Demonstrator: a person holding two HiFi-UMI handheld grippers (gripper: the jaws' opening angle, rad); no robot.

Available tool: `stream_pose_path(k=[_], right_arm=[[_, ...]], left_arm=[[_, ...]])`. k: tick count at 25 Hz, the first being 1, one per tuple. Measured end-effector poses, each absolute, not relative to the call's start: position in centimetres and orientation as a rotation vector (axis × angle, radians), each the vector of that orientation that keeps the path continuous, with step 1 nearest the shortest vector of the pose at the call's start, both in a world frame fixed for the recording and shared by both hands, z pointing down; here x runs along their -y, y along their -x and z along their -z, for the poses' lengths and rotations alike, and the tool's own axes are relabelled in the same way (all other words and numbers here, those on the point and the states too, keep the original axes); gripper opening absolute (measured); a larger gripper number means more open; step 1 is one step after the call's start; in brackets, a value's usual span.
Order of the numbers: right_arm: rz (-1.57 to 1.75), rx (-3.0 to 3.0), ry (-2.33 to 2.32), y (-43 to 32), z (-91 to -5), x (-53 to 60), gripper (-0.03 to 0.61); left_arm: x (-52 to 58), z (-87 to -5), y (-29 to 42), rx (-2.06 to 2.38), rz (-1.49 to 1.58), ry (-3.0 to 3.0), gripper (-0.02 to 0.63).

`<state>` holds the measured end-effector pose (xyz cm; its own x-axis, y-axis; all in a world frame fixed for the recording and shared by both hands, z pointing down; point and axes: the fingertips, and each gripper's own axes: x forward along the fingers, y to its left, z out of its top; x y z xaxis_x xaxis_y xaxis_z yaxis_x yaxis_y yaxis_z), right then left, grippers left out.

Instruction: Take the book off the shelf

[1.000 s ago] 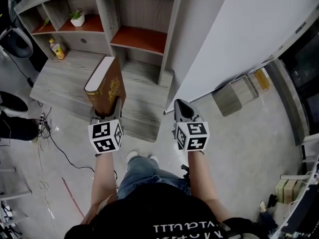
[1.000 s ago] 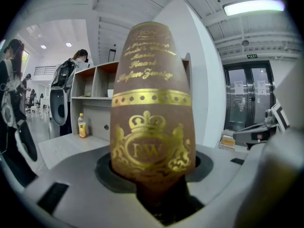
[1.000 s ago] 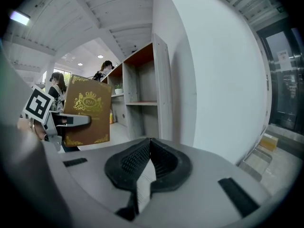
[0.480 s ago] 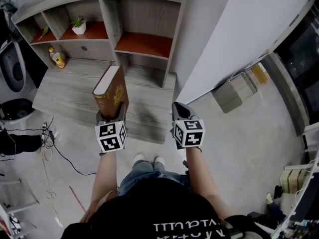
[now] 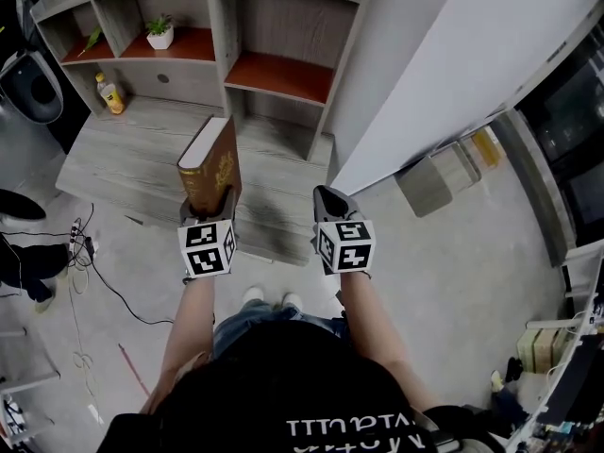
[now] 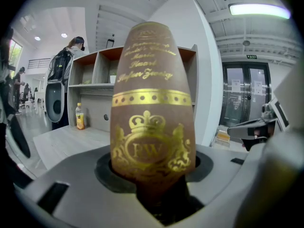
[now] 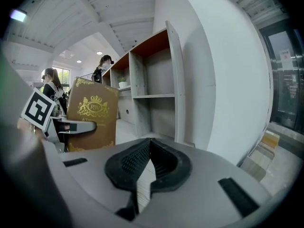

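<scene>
A thick brown book [image 5: 209, 163] with gold crest and lettering stands upright in the air in front of the grey shelf unit [image 5: 283, 12], clear of its compartments. My left gripper [image 5: 209, 204] is shut on the book's lower end. In the left gripper view the book's spine [image 6: 152, 113] fills the middle and rises from between the jaws. My right gripper [image 5: 330, 206] hovers beside it to the right, shut and holding nothing. The right gripper view shows its pads [image 7: 164, 163] meeting at the tips, with the book [image 7: 92, 113] at its left.
The shelf has red-brown boards [image 5: 278, 75], a small potted plant [image 5: 160, 34] and a yellow bottle [image 5: 110, 94] on the low grey platform [image 5: 123, 159]. A white panel [image 5: 453, 74] leans at the right. Cables [image 5: 94, 262] lie on the floor at the left. People [image 7: 102, 68] stand far off.
The book stays held upright in my left gripper. My right gripper has drawn a little closer to the left one, and both sit slightly higher in the head view.
</scene>
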<state>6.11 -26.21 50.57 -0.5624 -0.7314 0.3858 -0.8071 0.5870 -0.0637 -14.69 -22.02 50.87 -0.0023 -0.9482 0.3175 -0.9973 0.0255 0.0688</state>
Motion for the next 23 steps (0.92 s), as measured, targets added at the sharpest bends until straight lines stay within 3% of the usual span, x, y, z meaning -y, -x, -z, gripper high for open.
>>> stream_pose_path(k=[23], right_arm=[[-0.304,2.458,-1.236,-6.4,-52.1,27.1,0.012]], left_arm=[[23.6,-52.0,13.9,1.986,-0.292,-2.048,0.227]])
